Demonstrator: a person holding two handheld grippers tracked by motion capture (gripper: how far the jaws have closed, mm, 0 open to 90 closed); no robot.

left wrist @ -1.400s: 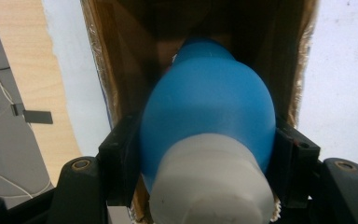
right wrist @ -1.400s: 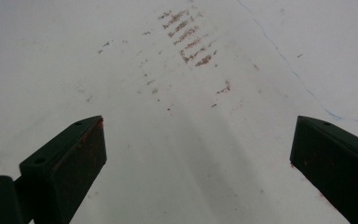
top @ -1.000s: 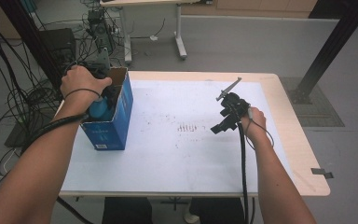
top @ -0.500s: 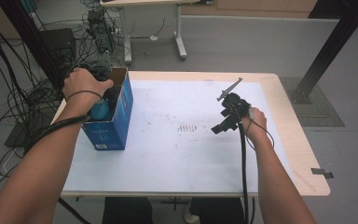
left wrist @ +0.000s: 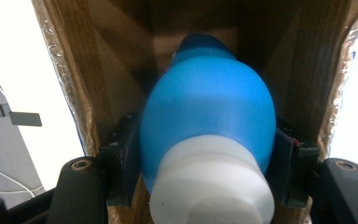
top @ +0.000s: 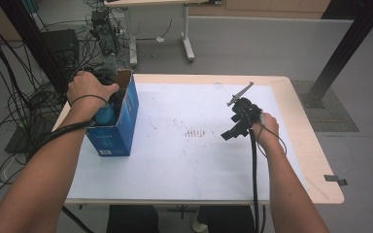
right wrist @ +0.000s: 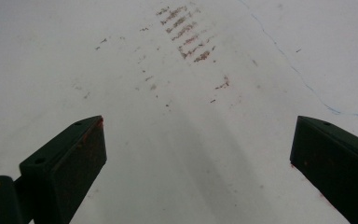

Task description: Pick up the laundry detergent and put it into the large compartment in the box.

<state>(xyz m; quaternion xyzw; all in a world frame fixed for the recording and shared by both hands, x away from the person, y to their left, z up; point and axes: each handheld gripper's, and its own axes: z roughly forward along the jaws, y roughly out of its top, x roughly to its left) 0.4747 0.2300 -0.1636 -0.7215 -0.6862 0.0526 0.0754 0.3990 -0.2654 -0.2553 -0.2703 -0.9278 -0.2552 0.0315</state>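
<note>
Setting: white-topped table (top: 184, 165) with faint brown scuff marks (top: 194, 132), in a workroom with cables on a grey floor.

Item 1, left gripper (top: 108, 68): lowered into the open top of a blue cardboard box (top: 121, 124) at the table's left edge. Jaws clamped on a blue bottle (left wrist: 207, 107) with a white cap (left wrist: 212, 186), pads pressing its flanks. The bottle sits between the brown inner walls.

Item 2, right gripper (right wrist: 198, 154): jaws spread wide, nothing between them, hovering above bare tabletop well apart from the box.

Status, judged: bottle gripped, not yet clear of the box or settled in it; direction cannot be told. Release remains.
</note>
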